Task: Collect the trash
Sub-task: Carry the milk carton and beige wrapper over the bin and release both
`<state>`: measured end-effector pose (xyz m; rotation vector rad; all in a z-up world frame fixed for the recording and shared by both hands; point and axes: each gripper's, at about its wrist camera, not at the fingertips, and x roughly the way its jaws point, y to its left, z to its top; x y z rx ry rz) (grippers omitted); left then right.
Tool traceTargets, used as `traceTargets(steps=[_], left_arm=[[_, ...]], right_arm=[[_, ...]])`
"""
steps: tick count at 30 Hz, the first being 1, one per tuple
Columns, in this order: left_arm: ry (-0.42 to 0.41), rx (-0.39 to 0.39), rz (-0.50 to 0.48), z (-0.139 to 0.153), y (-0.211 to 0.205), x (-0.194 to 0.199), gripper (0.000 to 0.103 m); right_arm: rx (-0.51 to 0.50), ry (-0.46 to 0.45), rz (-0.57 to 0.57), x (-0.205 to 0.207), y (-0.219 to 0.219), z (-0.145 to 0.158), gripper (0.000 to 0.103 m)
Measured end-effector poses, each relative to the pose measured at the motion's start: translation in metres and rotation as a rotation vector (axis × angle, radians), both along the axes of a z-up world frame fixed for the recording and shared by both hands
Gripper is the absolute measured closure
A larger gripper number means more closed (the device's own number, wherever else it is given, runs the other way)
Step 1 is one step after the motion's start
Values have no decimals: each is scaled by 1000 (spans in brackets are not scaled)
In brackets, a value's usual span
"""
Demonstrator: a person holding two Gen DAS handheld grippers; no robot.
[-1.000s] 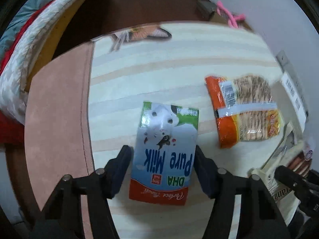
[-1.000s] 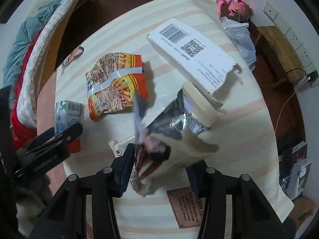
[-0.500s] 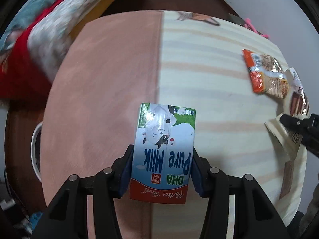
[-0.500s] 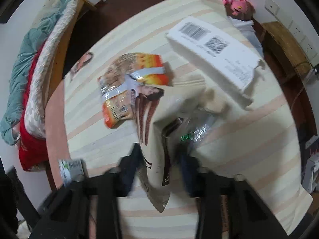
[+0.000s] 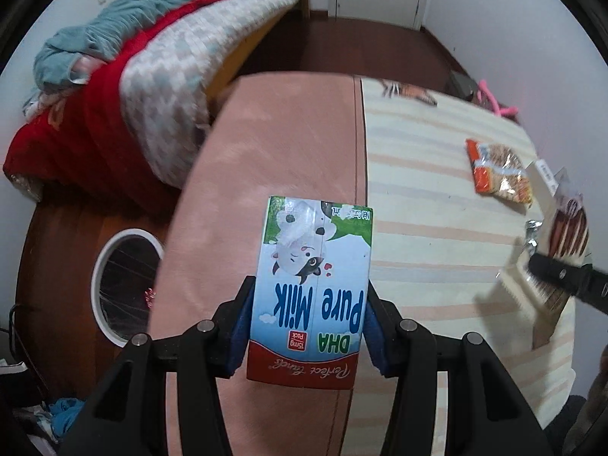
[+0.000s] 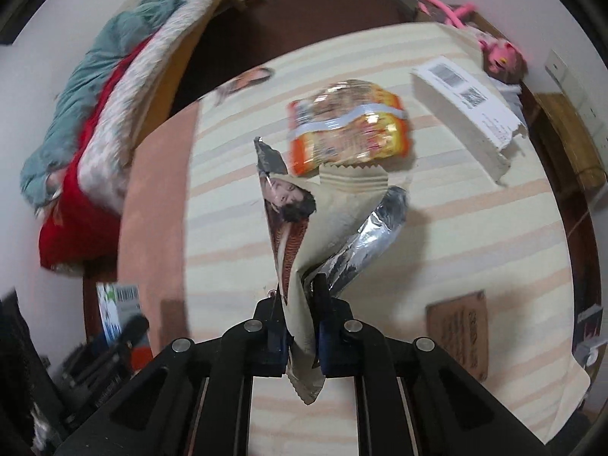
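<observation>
My left gripper [image 5: 309,323] is shut on a blue and white Pure Milk carton [image 5: 313,285] and holds it above the table's pink left part. The carton also shows at the left edge of the right wrist view [image 6: 117,309]. My right gripper [image 6: 300,319] is shut on a torn beige snack wrapper [image 6: 323,220] with a silver lining, lifted off the striped tablecloth; the wrapper shows at the right of the left wrist view [image 5: 566,228]. A white-rimmed bin [image 5: 97,292] stands on the floor left of the table.
An orange noodle packet [image 6: 349,125] and a torn white mailer with barcodes [image 6: 467,102] lie on the striped tablecloth [image 6: 456,228]. A brown card [image 6: 458,330] lies near the right. A bed with red and teal blankets [image 5: 133,57] stands left. A pink toy [image 6: 497,57] sits at the far corner.
My left gripper closed on the milk carton, lifted it and carried it left over the pink part toward the bin side. My right gripper closed on the wrapper and raised it.
</observation>
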<state>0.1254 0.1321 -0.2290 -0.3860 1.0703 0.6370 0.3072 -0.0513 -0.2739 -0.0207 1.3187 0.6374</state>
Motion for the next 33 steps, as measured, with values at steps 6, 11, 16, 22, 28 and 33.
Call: traceTargets(steps=[6,11,16,22,28,33], left_arm=[[-68,36,27,35,12,-47,56],[-118,76,76,66,27,-92,56],[-156,116,136,93,51,-135,56],[-199,127,228,117,101,-193,56],[-200,74,337,101,164,-238,56],[-164,-46,415,55,222,-262,56]], right_arm=[[39,-43,118,-52,13,33,92],[89,-56,211,-96,30,61,92],[138,-66,308,-143,60,86,92],[208,-58,463,-201,127,116,92],[217,-26,595,-253,210,116,92],[155,13,675,-282,285,81,92]])
